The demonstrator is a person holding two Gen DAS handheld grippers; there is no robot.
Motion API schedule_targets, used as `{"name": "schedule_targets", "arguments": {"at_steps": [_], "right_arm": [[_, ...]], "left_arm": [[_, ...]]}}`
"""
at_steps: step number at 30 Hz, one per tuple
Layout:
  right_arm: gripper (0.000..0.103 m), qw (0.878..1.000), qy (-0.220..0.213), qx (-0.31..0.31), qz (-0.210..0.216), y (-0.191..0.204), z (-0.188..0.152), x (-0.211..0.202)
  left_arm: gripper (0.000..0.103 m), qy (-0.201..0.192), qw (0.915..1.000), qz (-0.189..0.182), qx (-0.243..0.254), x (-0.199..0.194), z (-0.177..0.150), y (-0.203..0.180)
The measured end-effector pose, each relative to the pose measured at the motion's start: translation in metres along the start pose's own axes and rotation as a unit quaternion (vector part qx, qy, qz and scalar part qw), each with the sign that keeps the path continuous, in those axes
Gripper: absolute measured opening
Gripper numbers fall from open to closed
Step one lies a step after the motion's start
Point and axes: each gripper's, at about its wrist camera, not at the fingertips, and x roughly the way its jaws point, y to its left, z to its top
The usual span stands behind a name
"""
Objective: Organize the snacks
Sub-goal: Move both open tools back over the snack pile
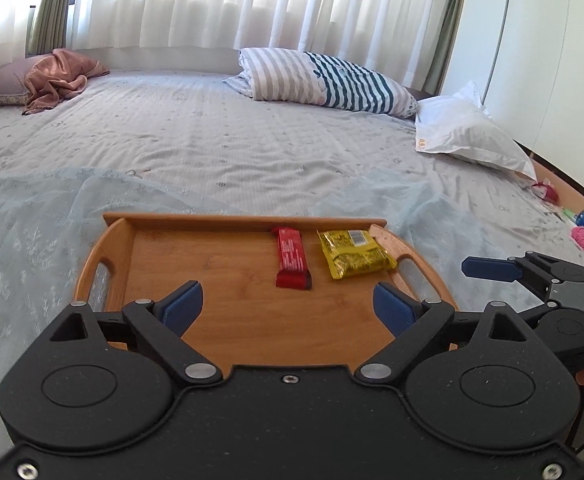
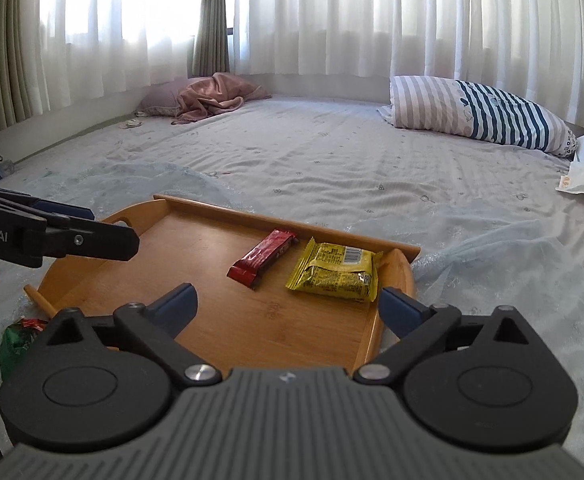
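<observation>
Striped pillow (image 1: 324, 80), white curtains (image 1: 252, 0)

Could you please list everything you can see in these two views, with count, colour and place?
Tray: one, wooden, on the bed.
Snack bar: one, red, on the tray, left of the yellow packet.
Snack packet: one, yellow, at the tray's right end.
Green packet: one, green and red, on the bed beside the tray.
Striped pillow: one, grey and teal, far side.
White pillow: one, right edge.
Pink cloth: one, far left.
Left gripper: black, blue pads, jaws open.
Right gripper: black, jaws open.
</observation>
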Motion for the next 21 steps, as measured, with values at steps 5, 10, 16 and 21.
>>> {"name": "schedule_targets", "arguments": {"at_steps": [5, 10, 16, 21], "right_arm": [[0.103, 1.000, -0.017, -0.002, -0.014, 0.009, -0.023, -0.020], [0.103, 0.999, -0.024, 0.000, -0.036, 0.017, -0.043, -0.036], [0.103, 0.996, -0.037, 0.007, -0.085, 0.022, -0.066, -0.050], [0.103, 0.991, -0.048, 0.025, -0.120, 0.025, -0.082, -0.060]], "left_arm": [[0.092, 0.005, 0.9999, -0.009, 0.000, -0.022, -0.025, -0.001], [0.092, 0.008, 1.0000, -0.001, 0.004, -0.035, -0.047, -0.002], [0.092, 0.005, 0.9999, 0.010, 0.004, -0.046, -0.068, -0.002], [0.092, 0.009, 0.9998, 0.019, 0.007, -0.053, -0.086, -0.006]]}}
